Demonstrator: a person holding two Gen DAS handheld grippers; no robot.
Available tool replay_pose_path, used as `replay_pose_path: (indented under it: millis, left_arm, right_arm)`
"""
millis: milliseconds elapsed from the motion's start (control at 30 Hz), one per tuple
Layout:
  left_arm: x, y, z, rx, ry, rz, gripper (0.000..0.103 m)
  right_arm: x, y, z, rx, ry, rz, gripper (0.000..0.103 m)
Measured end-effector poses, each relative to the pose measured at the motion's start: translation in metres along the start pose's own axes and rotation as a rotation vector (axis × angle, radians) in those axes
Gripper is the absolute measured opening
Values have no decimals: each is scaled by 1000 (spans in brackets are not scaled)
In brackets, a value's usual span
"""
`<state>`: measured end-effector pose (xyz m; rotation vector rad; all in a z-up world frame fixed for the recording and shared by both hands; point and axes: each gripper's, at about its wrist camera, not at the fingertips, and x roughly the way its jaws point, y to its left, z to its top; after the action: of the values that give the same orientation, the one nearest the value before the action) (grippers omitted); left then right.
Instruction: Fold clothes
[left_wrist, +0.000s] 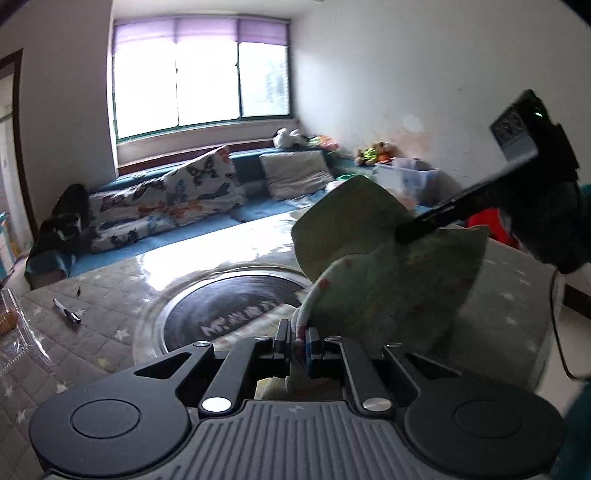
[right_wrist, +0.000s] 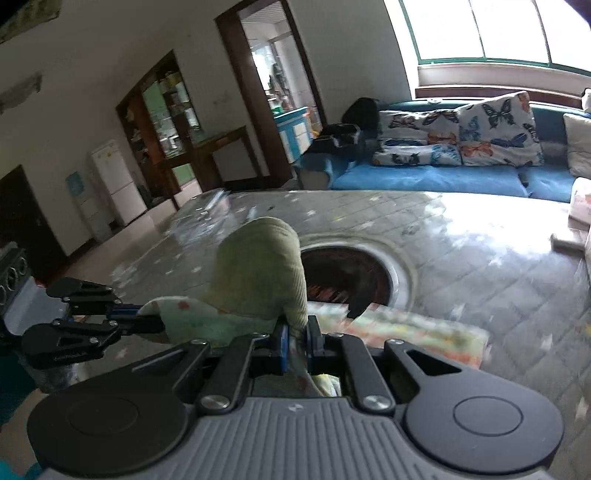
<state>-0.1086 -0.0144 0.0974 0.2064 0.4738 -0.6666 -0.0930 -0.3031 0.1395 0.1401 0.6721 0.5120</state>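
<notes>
Grey quilted padding under clear plastic covers the surface (left_wrist: 110, 314), with a dark round inset (left_wrist: 229, 306) at its middle. A pen (left_wrist: 66, 312) lies off on the left part, and a blue sofa (right_wrist: 424, 179) with butterfly cushions (right_wrist: 495, 129) runs beneath the window (left_wrist: 199, 74) behind. A pale green garment (left_wrist: 388, 266) with small dots hangs lifted above the inset, stretched between both tools. The left tongs (left_wrist: 297, 341) are pinched narrow on one edge of it; the right tongs (right_wrist: 297, 341) are pinched on another, both angled downward, close beside each other. More patterned cloth (right_wrist: 417, 332) lies on the surface below.
</notes>
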Motion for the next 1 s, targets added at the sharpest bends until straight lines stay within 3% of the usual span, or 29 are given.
replay_pose_path:
  millis: [200, 433, 533, 767, 1000]
  left_arm:
    - [67, 37, 17, -68, 103, 46, 8]
    - [123, 62, 2, -148, 230, 83, 8]
    - [134, 66, -4, -175, 254, 101, 9]
    - [139, 65, -6, -157, 276, 136, 9]
    - [143, 62, -2, -147, 283, 156, 9]
  right_arm:
    - [60, -33, 18, 69, 39, -51, 8]
    - [121, -65, 7, 149, 108, -105, 10]
    - [134, -74, 0, 151, 121, -126, 19]
    - [101, -87, -6, 165, 82, -194, 22]
    - [63, -97, -37, 140, 104, -262, 22]
